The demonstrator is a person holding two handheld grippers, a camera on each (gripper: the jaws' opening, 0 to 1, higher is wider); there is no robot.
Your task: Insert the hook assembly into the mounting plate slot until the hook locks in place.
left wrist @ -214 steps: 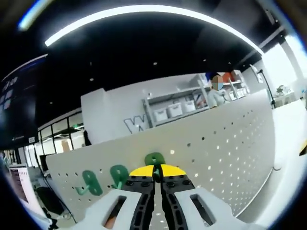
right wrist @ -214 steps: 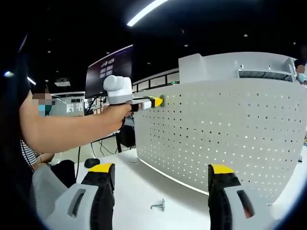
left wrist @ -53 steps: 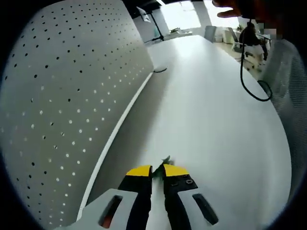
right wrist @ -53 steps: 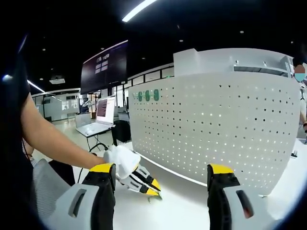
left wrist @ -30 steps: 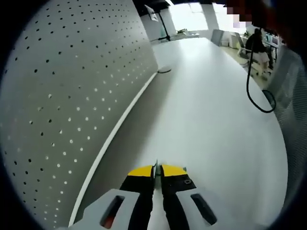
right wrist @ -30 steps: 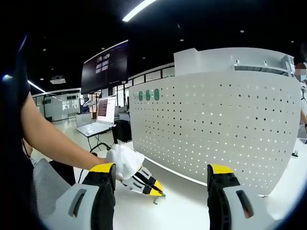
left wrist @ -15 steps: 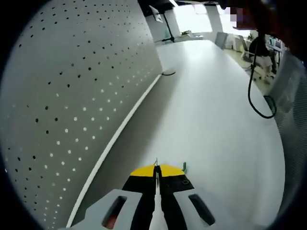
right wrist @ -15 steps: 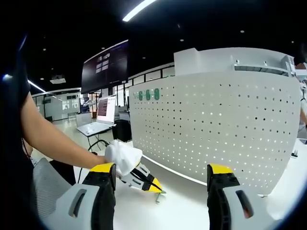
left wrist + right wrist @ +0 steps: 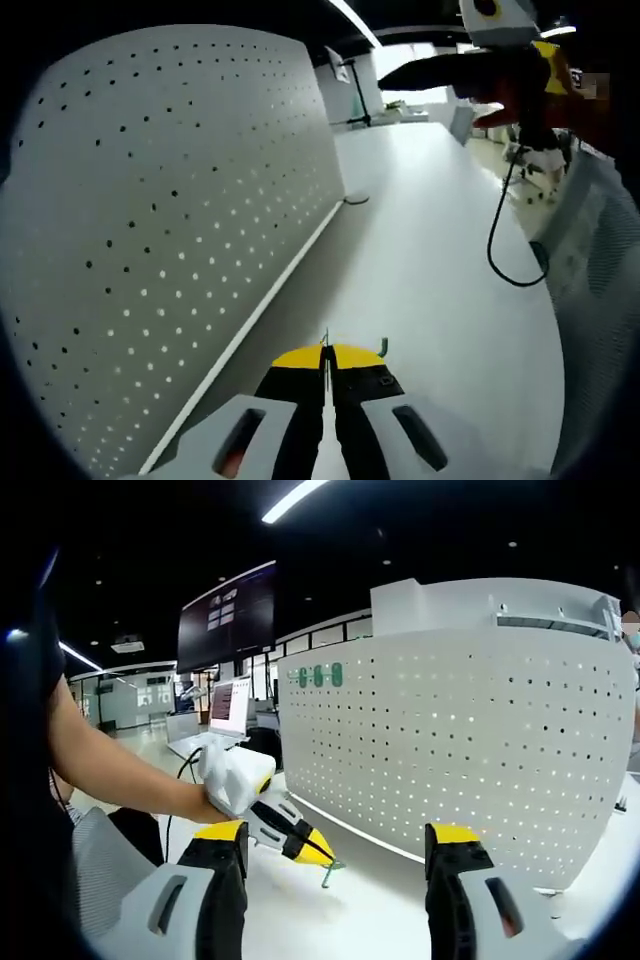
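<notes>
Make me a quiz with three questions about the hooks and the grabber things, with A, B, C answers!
1. Where are the green hooks already mounted?
A. Near the pegboard's top edge
B. On the table
C. On the laptop

2. How many green hooks are on the pegboard?
A. One
B. Three
C. Six

3. What is the left gripper doing?
A. Hanging wide open
B. Pinching a small hook
C. Holding a cup

Answers: 1 A, they sit high on the board. 2 B, three green shapes show in a row. 3 B, its yellow tips are closed on the hook, held just above the table.
</notes>
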